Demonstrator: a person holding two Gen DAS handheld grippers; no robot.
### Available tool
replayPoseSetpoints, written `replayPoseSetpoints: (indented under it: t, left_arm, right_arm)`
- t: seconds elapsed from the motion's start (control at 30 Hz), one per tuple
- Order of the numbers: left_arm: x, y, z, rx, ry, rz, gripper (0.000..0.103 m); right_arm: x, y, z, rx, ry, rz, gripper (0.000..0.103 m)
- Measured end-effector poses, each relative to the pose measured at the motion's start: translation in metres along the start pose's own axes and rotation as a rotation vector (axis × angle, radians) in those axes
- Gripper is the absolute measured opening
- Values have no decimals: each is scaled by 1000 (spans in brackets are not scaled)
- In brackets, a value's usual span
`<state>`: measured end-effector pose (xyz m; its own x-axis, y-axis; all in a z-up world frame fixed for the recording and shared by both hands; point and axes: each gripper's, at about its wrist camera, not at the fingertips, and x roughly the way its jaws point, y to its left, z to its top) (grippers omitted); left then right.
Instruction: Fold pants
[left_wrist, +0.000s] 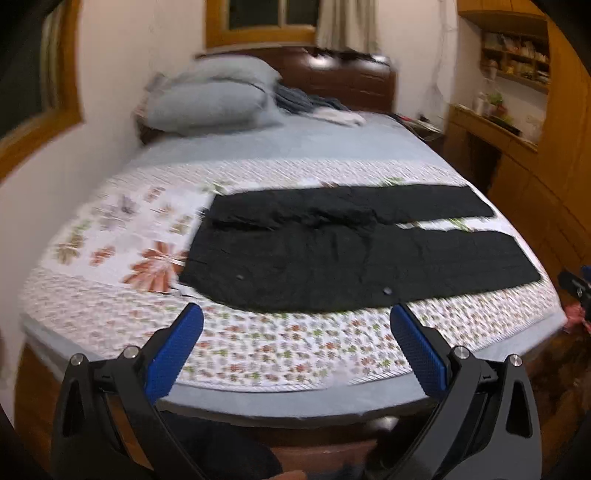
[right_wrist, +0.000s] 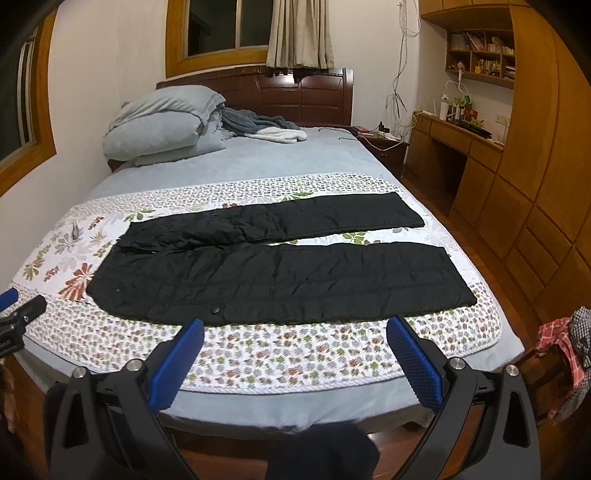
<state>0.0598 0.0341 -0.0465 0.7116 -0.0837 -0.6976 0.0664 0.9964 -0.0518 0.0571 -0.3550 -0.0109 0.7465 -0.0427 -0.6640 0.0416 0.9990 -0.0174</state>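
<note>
Black padded pants (left_wrist: 332, 254) lie flat across a floral quilt (left_wrist: 258, 347) on the bed, waist to the left and both legs spread to the right with a narrow gap between them. They also show in the right wrist view (right_wrist: 280, 273). My left gripper (left_wrist: 295, 314) is open and empty, hovering above the bed's near edge just short of the pants. My right gripper (right_wrist: 295, 328) is open and empty, also just short of the near leg. The left gripper's tip (right_wrist: 14, 306) shows at the left edge of the right wrist view.
Grey pillows and bedding (right_wrist: 166, 122) are piled by the dark headboard (right_wrist: 303, 96). A wooden desk and cabinets (right_wrist: 517, 184) line the right wall. A chair with checked cloth (right_wrist: 565, 354) stands at the bed's right corner.
</note>
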Motion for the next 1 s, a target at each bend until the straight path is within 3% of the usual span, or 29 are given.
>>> replayPoseSetpoints:
  t: [0.07,0.2,0.33,0.47,0.67,0.8,0.97,1.0]
  left_arm:
    - [20,21,2,-42,39,-51,101]
    - [81,100,8,-223,129,-94,101]
    - [139,186,13,-467,191,-200,100]
    - [196,238,9,-676,275,-280,100]
    - [253,249,8,-758,350,-286,100]
    - [290,254,7,-803,372,-286,100]
    - [303,252,20,-786,361,-260,99]
    - [303,250,21,-773,362,-255,91]
  right_arm:
    - [19,-16,2,17,31,25,100]
    - [66,-62,3,111,110,142,100]
    - [127,-121,-3,240,200,258,100]
    - [180,-174,-16,361,263,302,100]
    - [245,-244,-46,619,324,355,100]
    - [266,-277,-58,746,297,414,100]
    - [274,-320,-70,893,248,485,100]
    - [274,-326,-70,904,241,490,100]
